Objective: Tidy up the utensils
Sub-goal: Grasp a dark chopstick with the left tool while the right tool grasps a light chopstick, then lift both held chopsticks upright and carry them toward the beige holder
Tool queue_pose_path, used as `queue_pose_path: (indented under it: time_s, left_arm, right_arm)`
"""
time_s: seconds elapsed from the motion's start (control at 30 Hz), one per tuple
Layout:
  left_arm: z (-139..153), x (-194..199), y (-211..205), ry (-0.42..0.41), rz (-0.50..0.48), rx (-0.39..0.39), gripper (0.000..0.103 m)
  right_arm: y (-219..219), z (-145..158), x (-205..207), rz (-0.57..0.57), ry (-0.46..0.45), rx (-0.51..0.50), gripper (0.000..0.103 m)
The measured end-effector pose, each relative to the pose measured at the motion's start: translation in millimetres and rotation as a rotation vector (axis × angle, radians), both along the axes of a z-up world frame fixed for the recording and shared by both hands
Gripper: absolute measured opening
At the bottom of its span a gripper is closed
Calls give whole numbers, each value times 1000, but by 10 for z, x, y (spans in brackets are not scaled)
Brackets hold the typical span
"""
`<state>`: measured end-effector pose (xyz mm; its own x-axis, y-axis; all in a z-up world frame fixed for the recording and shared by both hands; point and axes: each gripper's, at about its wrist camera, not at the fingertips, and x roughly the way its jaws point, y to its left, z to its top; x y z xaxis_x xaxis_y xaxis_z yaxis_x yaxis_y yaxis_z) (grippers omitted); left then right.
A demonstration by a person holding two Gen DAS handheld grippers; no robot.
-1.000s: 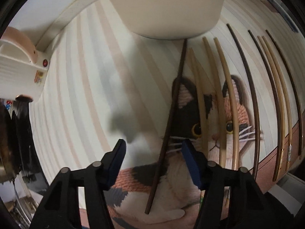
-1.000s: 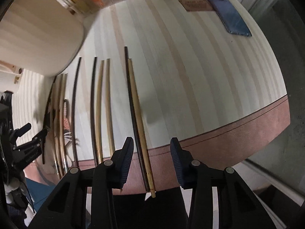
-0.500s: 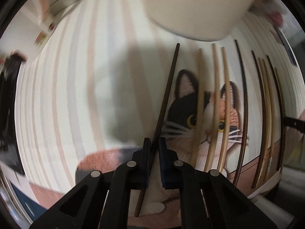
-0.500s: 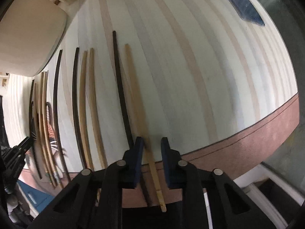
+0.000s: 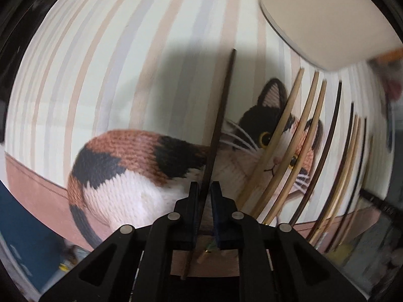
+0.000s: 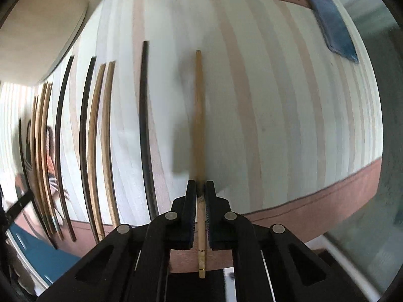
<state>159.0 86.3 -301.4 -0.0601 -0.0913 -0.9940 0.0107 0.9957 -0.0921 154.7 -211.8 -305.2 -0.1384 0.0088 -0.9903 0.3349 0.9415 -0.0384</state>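
Observation:
My left gripper (image 5: 204, 188) points down over the striped cat placemat (image 5: 121, 70). A dark chopstick (image 5: 221, 110) runs between its pads and is gripped, though the jaws are opening slightly. My right gripper (image 6: 200, 186) is shut on a light bamboo chopstick (image 6: 199, 105) near its thick end. That chopstick now stands apart from a lone dark chopstick (image 6: 144, 115) to its left. More light and dark chopsticks (image 6: 100, 138) lie in a row further left, and the row of chopsticks (image 5: 312, 138) also shows across the cat's face in the left wrist view.
A cream round container (image 5: 327, 12) stands at the far end of the mat, and the same container (image 6: 37, 25) shows at upper left in the right wrist view. A blue phone (image 6: 332, 25) lies at the far right. The mat's brown border (image 6: 314, 214) runs along the near edge.
Both grippers closed, the left on the dark chopstick and the right on the light one. The left rolled and shifted sideways with its stick. The right drew its stick away from the dark one.

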Motion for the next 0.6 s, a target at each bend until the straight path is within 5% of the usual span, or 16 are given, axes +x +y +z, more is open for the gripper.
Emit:
queue_pose_path:
  time_s: [0.13,0.23,0.43,0.6]
  left_arm:
    - [63,-30,-154,-33,-162,155,14]
    - [105,-126,-151,-79,-185,225,8]
    - [120,-124,506,-51,99,109,3]
    - [156,-245,775,-46,82,99,4]
  right_arm:
    - [110,-13,186,75,17,-2,8]
    - [185,26,290,109,17,0,8]
    - [86,96,558,136,-2,40,7]
    - [178,-52,771,145,19,57,7]
